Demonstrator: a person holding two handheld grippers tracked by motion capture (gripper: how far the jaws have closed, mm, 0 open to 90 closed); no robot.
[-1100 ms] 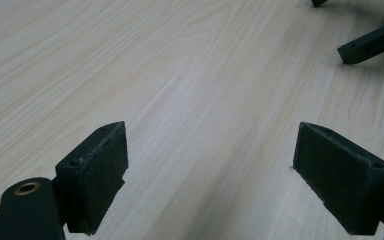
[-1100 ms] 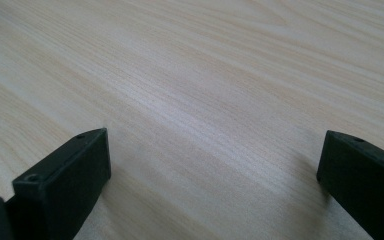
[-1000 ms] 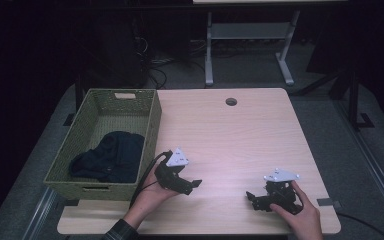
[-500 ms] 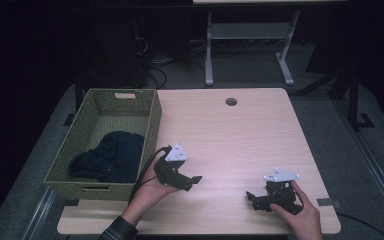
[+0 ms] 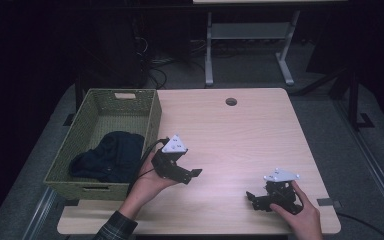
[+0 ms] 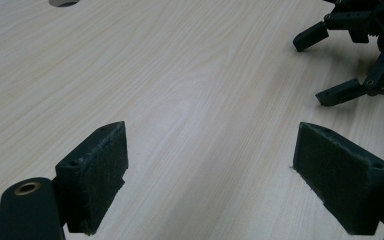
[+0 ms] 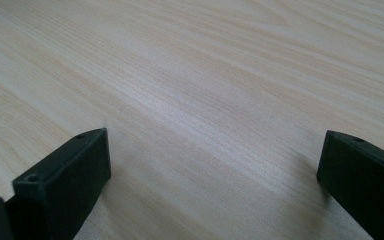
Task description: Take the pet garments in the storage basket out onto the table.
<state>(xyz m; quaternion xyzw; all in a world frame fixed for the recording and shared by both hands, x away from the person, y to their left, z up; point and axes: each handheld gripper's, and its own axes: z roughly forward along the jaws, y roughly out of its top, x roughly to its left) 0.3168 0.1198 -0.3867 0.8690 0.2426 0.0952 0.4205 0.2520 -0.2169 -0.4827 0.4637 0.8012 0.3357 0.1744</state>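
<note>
Desk (image 5: 240, 135): light wood top, with a round cable hole (image 5: 231, 101) near its far edge.
Basket (image 5: 92, 120): green woven, on the desk's left side, touching or just beside the left gripper's cable.
Basket contents: dark cloth (image 5: 111, 156) heaped in the near half; what kind of item it is cannot be made out.
Left gripper (image 5: 192, 174): held in the left hand (image 5: 147, 182) just right of the basket, lifted off the desk, jaws spread wide with nothing between them.
Right gripper (image 5: 254, 199): held in the right hand (image 5: 300, 212) near the desk's front right corner, low over the wood, jaws wide apart and empty.
Left gripper view: pads (image 6: 102, 170) over bare wood; the right gripper (image 6: 330, 65) appears at upper right, cut off by the frame.
Right gripper view: pads (image 7: 77, 165) over bare wood grain.
Hidden: both forearms are cut off at the high view's bottom edge; a plaid sleeve (image 5: 114, 230) shows on the left.
</note>
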